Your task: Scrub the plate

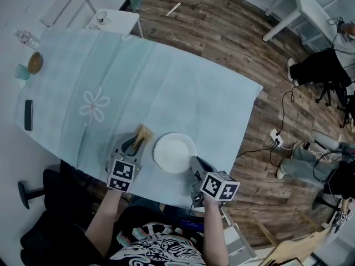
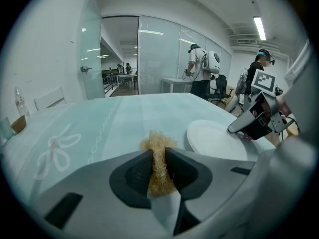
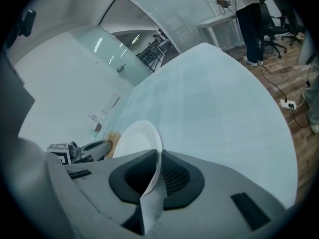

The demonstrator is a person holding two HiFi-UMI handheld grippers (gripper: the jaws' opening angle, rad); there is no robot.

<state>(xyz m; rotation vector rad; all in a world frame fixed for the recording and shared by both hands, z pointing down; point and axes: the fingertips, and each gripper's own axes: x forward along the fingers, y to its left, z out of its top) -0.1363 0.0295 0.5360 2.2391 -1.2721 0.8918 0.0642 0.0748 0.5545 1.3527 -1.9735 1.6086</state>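
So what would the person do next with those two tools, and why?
Probably swing the left tool sideways to set the fibre scrubber on the white plate. The left tool is clamped on the fibre scrubber, which sits beside the white plate, not on it. The right tool pinches the plate's near rim, apparently steadying it.

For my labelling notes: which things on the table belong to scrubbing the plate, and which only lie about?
Job: plate, rim in the right claw; fibre scrubber, in the left claw.
Lying about: phone, brown bowl, teal cup, bottle.
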